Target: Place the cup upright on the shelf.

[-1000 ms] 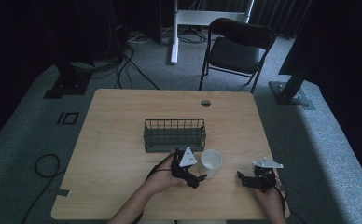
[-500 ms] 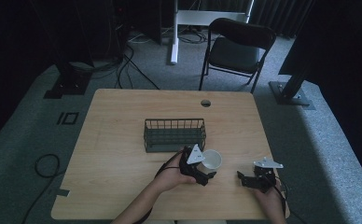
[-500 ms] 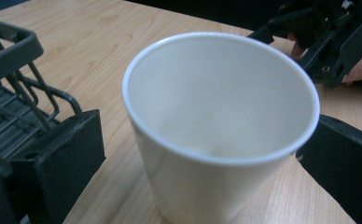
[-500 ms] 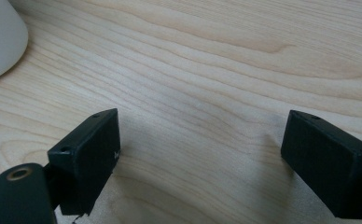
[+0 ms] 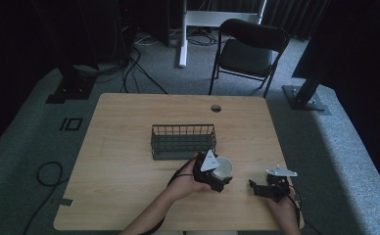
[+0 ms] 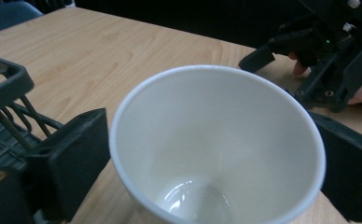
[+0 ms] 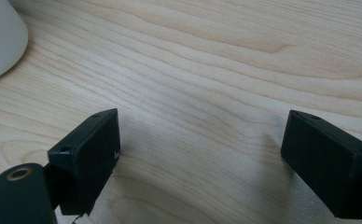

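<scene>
sitting cup: a white paper cup (image 6: 216, 149) stands upright on the wooden table (image 5: 129, 127), just in front of the wire basket (image 5: 183, 141), toward the near edge
cup shape: round rolled rim, smooth walls tapering down to a small glossy bottom, nothing inside it
left gripper: the left gripper (image 5: 217, 180) has the cup between its two blocky black jaws, one at each side of the wall; they have just been closing in, and whether the pads press on the paper cannot be told
left hand: a hand (image 5: 188, 182) wraps the gripper body, a grey three-cornered plate on top
right gripper: the right gripper (image 7: 200, 154) rests low over the table well to the right of the cup, jaws set wide apart with bare wood between them
basket: dark metal wire, oblong, thin upright bars under a flat rim
table: pale wood, long wavy grain, matte, rounded corners
beyond: a black folding chair (image 5: 249, 51) on grey carpet behind the table
</scene>
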The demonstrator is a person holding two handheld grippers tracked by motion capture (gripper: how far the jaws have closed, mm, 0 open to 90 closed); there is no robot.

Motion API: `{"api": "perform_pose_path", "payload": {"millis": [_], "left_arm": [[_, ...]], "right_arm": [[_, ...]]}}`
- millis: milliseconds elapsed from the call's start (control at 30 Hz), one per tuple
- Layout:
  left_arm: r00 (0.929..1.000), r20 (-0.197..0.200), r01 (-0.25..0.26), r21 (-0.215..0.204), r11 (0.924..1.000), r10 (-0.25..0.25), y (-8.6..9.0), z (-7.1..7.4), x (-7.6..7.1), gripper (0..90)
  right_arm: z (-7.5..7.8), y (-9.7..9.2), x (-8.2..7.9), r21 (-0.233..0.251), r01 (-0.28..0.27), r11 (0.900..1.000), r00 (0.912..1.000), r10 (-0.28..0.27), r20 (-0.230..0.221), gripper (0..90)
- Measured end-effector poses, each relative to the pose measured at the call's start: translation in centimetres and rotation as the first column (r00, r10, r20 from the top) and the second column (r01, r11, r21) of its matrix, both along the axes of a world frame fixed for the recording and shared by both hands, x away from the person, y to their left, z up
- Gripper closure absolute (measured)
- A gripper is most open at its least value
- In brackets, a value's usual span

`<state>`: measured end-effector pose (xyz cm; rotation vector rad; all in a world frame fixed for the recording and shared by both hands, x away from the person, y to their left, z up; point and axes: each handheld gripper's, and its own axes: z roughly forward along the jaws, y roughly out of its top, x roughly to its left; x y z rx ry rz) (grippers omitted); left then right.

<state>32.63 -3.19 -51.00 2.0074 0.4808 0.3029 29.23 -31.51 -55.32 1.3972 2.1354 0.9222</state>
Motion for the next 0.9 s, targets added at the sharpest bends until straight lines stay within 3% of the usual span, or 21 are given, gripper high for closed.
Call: {"api": "perform_pose_path", "payload": {"millis": [200,600,900], "left_arm": [[0.9999,-0.007,0.009,0.022,0.9997,-0.009,-0.2,-0.1,-0.1,20.0],[0.9998,0.018,0.012,0.024,0.9996,-0.012,0.3,0.8,-0.4,20.5],[0.9990,0.040,0.021,0.018,0.9996,-0.022,1.0,2.5,-0.6,20.5]], "right_arm": [[0.0,0.0,0.0,0.000,0.000,1.0000,1.0000,0.000,0.000,11.3],[0.0,0.0,0.0,0.000,0.000,1.0000,1.0000,0.000,0.000,11.3],[0.0,0.0,0.0,0.000,0.001,1.0000,1.0000,-0.001,0.001,11.3]]}}
